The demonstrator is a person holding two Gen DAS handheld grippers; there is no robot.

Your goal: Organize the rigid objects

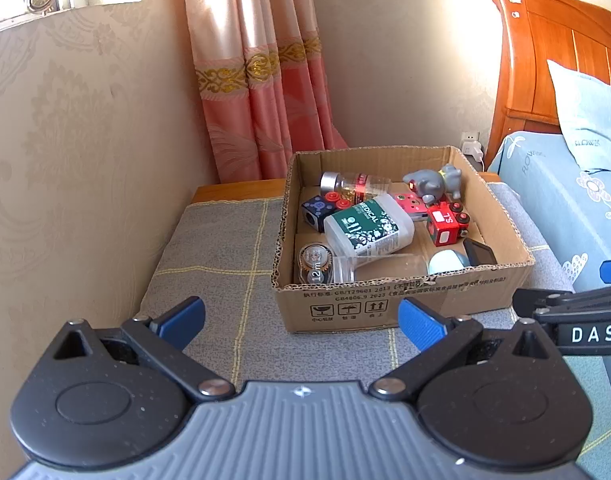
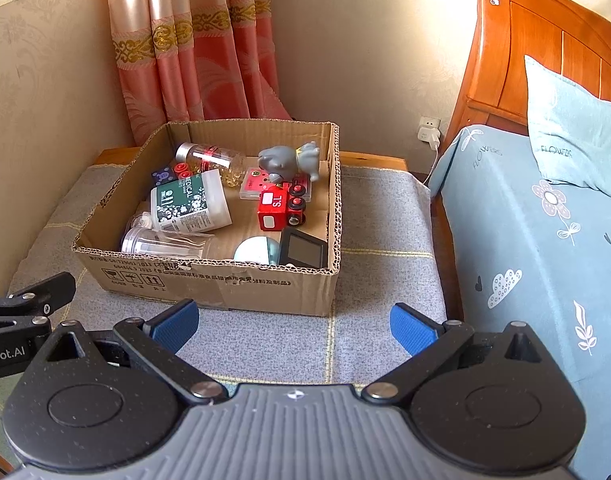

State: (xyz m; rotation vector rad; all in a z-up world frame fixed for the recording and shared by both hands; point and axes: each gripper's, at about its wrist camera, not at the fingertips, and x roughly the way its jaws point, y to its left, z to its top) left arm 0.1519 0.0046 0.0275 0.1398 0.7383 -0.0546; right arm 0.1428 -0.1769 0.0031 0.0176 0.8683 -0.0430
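An open cardboard box [image 1: 385,304] [image 2: 225,284] stands on a grey checked cloth. Inside lie a white bottle with a green label [image 1: 367,226] [image 2: 189,202], a clear jar with a silver cap [image 1: 353,184] [image 2: 209,158], a red toy train [image 1: 447,222] [image 2: 281,208], a grey figurine [image 1: 433,182] [image 2: 289,160], a clear plastic bottle [image 1: 345,268] [image 2: 161,244], a dark blue block [image 1: 317,210] and a small black screen [image 1: 479,252] [image 2: 303,250]. My left gripper [image 1: 301,322] is open and empty in front of the box. My right gripper [image 2: 293,326] is open and empty, also in front of the box.
The grey cloth [image 1: 225,248] [image 2: 385,216] covers a low wooden table in the room's corner. A pink curtain [image 1: 261,80] hangs behind it. A bed with blue bedding [image 2: 545,240] and a wooden headboard [image 2: 525,40] stands to the right. A charger [image 2: 427,134] is plugged into the wall.
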